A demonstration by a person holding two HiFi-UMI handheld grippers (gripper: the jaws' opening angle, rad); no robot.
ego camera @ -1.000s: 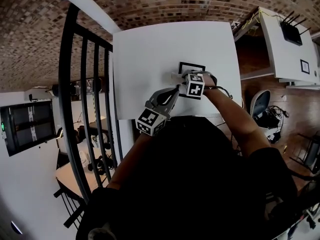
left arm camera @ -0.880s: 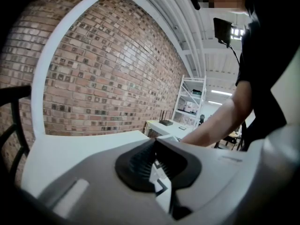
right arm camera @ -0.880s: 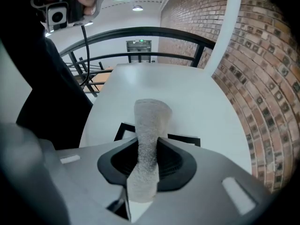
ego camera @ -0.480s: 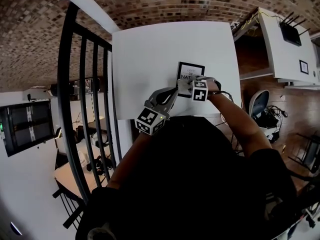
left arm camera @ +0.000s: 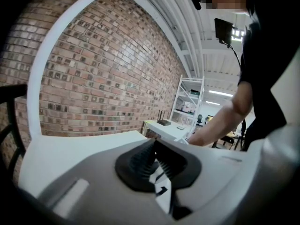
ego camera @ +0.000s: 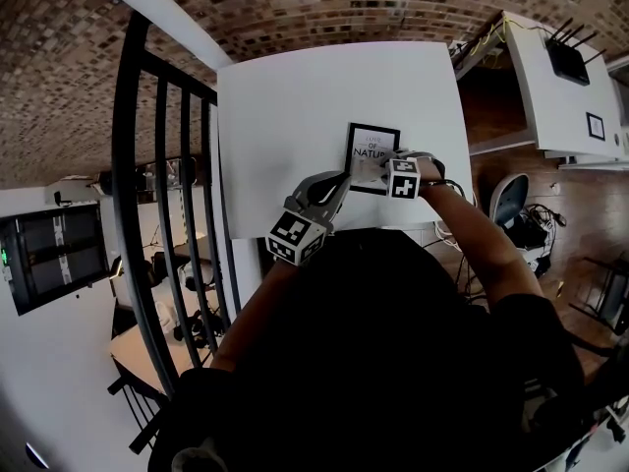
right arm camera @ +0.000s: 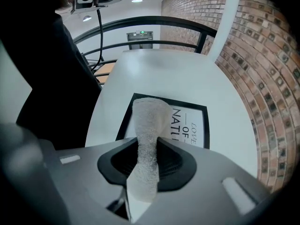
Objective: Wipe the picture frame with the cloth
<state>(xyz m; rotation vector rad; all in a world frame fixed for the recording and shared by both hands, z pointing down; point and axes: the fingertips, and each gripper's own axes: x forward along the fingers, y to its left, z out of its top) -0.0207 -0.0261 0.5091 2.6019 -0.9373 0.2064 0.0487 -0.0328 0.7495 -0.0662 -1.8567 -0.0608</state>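
Note:
A black picture frame with printed words lies flat on the white table. My right gripper is shut on a pale cloth, and the cloth lies on the frame's near right part. In the right gripper view the cloth rises from between the pads and droops onto the frame. My left gripper points at the frame's near left corner. Its pads meet with only a thin sliver showing between them. Whether it touches the frame I cannot tell.
A black metal railing runs along the table's left side. A brick wall stands behind the table. To the right are a white desk with a router and an office chair. My body hides the table's near edge.
My right gripper has dragged the cloth across the frame toward its near right side, uncovering more of the print. The left gripper has stayed put.

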